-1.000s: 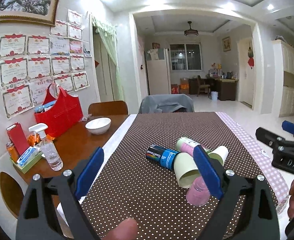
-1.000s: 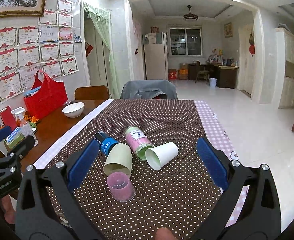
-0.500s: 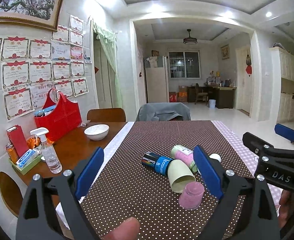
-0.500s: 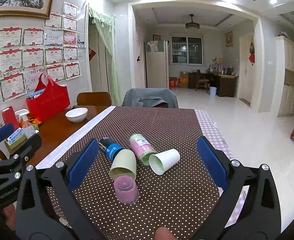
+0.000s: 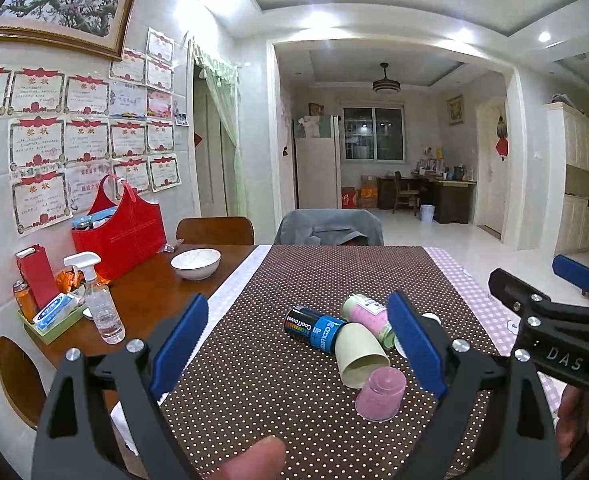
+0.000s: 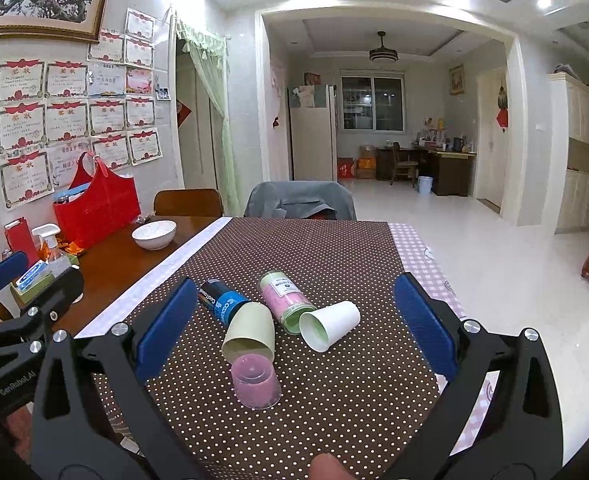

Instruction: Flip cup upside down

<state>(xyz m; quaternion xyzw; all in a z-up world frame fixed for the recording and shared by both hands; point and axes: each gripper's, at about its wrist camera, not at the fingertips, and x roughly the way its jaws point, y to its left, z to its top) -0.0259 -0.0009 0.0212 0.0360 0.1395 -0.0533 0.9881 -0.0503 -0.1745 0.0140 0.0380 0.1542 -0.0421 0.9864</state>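
A pink plastic cup (image 6: 255, 383) stands upside down on the brown dotted tablecloth (image 6: 334, 400); it also shows in the left wrist view (image 5: 380, 396). Behind it a pale green cup (image 6: 250, 332) lies on its side, also in the left wrist view (image 5: 360, 356). A white paper cup (image 6: 328, 326) lies on its side to the right. My left gripper (image 5: 296, 344) is open and empty, held back from the cups. My right gripper (image 6: 294, 326) is open and empty, also held back from them.
A blue-black can (image 6: 220, 300) and a pink-green canister (image 6: 284, 298) lie on the cloth behind the cups. On the wooden table at left are a white bowl (image 5: 195, 263), a spray bottle (image 5: 98, 304) and a red bag (image 5: 120, 232). Chairs (image 6: 300, 202) stand at the far end.
Both grippers have drawn back and risen a little, so the cups sit lower and farther in view. The cups and containers have not moved.
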